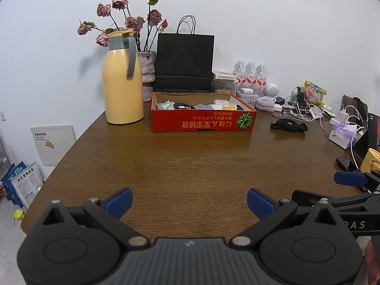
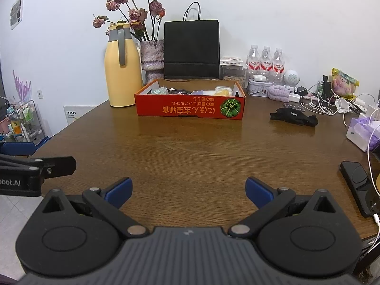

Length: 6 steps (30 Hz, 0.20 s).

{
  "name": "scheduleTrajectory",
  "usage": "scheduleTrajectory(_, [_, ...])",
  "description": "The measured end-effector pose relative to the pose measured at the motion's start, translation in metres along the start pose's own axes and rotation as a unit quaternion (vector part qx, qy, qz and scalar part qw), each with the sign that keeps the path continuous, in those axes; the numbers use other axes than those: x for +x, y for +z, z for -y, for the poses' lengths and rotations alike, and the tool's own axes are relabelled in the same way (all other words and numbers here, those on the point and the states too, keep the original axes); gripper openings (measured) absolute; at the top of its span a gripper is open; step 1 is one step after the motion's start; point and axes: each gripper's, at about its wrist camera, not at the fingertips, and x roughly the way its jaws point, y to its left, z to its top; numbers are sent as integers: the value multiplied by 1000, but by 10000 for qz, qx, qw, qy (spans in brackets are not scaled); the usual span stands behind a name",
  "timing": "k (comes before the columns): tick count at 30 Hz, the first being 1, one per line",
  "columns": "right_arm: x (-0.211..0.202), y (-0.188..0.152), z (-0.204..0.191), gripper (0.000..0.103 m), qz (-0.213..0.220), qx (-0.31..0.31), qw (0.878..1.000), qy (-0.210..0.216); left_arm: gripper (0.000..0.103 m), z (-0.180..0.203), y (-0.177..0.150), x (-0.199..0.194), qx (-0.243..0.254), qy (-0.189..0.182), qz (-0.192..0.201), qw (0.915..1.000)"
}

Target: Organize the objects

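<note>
A red cardboard box stands at the back middle of the brown table and holds several small items. A black cloth item lies on the table to the right of the box. My left gripper is open and empty over the table's near edge. My right gripper is open and empty beside it, also over the near edge. Each gripper shows at the edge of the other's view.
A yellow thermos jug, a vase of dried roses and a black paper bag stand behind the box. Water bottles, chargers and cables, a tissue pack, a phone and a yellow mug crowd the right side.
</note>
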Motion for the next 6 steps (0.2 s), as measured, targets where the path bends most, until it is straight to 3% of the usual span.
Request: scheduleTrajectory(6, [3,-2,0,103,-13,26,10000,0,103,3,-1,2,-3,-71,-35,10000])
